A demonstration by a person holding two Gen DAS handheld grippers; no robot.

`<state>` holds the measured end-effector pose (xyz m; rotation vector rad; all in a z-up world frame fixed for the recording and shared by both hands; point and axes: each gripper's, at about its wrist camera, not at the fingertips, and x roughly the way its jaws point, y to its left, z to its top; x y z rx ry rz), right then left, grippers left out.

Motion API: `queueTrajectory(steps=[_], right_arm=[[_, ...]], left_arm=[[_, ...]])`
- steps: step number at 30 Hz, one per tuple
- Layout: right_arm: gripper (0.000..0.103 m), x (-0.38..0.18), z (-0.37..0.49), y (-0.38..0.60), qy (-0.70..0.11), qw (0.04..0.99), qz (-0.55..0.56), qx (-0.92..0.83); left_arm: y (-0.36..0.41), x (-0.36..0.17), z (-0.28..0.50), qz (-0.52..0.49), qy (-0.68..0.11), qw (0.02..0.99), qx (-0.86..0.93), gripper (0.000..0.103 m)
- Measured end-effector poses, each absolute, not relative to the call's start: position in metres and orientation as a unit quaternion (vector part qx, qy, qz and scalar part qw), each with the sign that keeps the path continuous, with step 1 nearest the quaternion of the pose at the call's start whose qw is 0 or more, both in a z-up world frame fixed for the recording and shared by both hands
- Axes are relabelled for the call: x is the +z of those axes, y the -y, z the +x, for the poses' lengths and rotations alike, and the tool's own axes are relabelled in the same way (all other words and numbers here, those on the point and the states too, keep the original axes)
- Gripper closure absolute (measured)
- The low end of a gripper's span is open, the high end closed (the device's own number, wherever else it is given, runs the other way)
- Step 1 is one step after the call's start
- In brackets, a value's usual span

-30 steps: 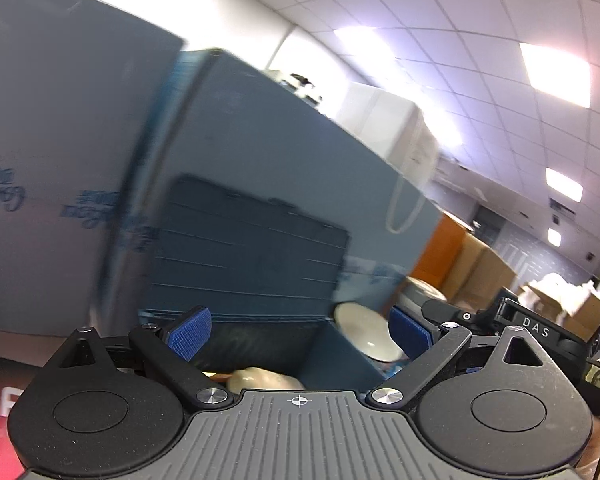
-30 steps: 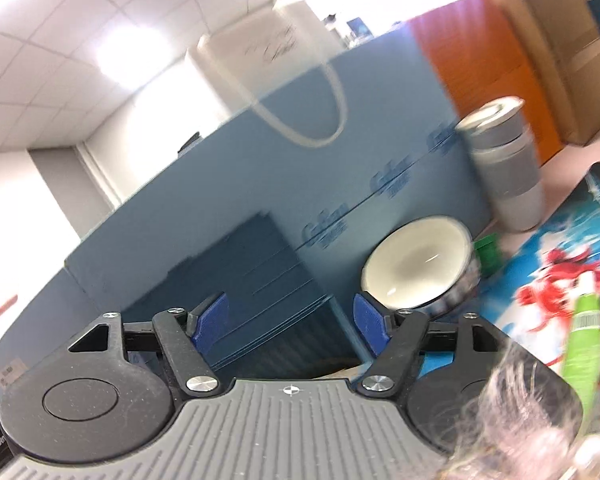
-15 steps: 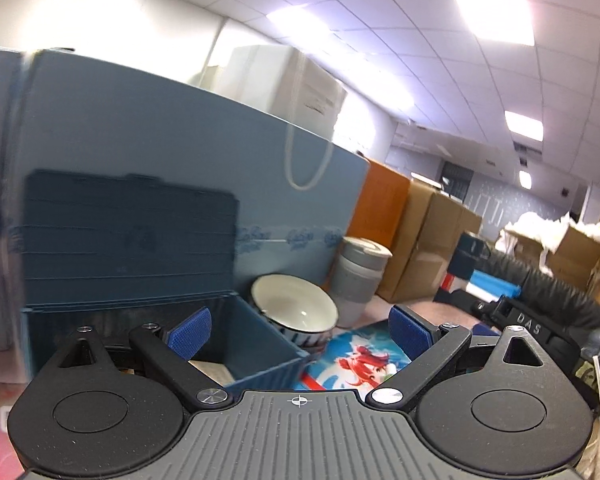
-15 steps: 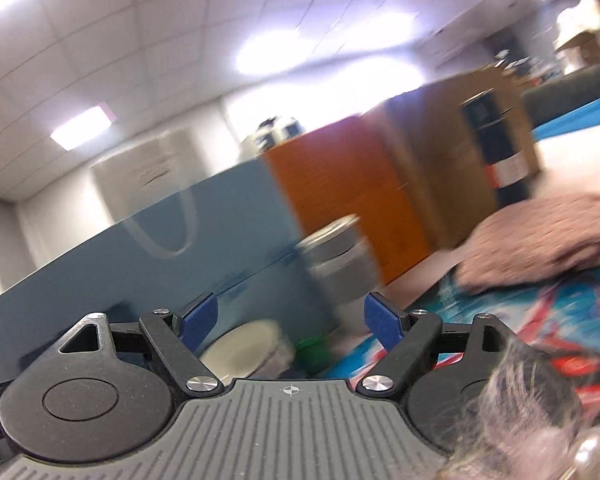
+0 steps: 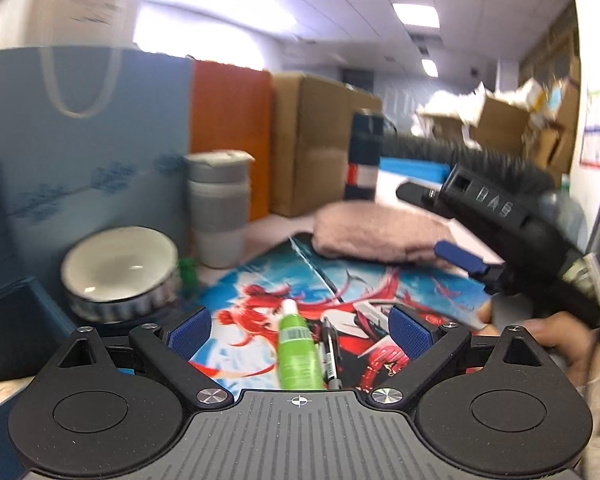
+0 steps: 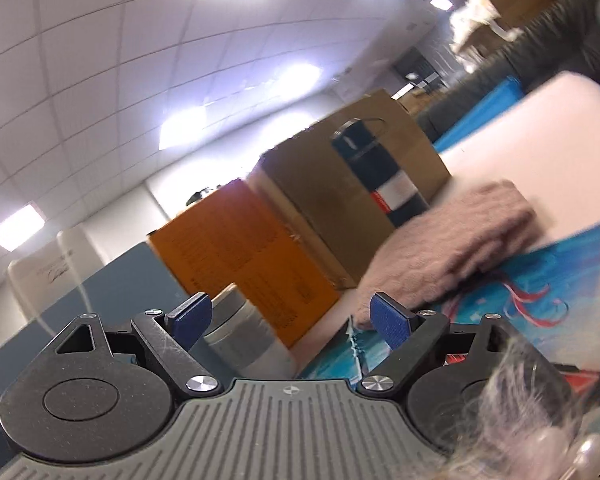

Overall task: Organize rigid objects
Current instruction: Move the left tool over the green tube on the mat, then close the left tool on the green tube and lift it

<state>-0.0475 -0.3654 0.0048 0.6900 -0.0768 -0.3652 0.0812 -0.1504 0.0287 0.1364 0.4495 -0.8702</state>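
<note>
My left gripper stands open low over a printed mat. A green tube lies on the mat in the gap between its pads, touching neither, with a black pen beside it. A white bowl and a grey tumbler stand at the left, next to a blue storage box. My right gripper is opening, with nothing between its jaws; the grey tumbler stands beyond it. One of its blue pads hovers over the mat's right part.
A folded pink cloth lies at the mat's far edge. Behind it stand a dark bottle, an orange box and a cardboard box. A blue paper bag walls off the left. A hand holds the right gripper.
The left view swung right from the blue box to the mat, bringing the green tube between the fingers. The right view swung from the bowl to the tumbler and boxes, and its jaws widened.
</note>
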Motion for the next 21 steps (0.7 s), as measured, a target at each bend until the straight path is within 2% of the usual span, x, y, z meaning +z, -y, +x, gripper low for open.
queueTrajectory(steps=[9,12,16,19,21], right_arm=[[0.016,0.002,-0.044,0.37,0.023,0.919,0.347,-0.186],[0.016,0.001,-0.044,0.369,0.019,0.918,0.348,-0.188],[0.016,0.001,-0.043,0.369,0.017,0.919,0.345,-0.189],[0.016,0.002,-0.042,0.368,0.015,0.92,0.344,-0.19],[0.016,0.001,-0.041,0.368,0.013,0.92,0.342,-0.19]], left_arm=[[0.213,-0.007,0.127,0.096,-0.285,0.874,-0.382,0.01],[0.222,-0.015,0.139,0.087,-0.306,0.876,-0.362,0.02],[0.229,-0.027,0.154,0.086,-0.338,0.873,-0.342,0.044],[0.233,-0.03,0.154,0.103,-0.328,0.879,-0.332,0.051],[0.236,-0.031,0.154,0.117,-0.322,0.881,-0.327,0.06]])
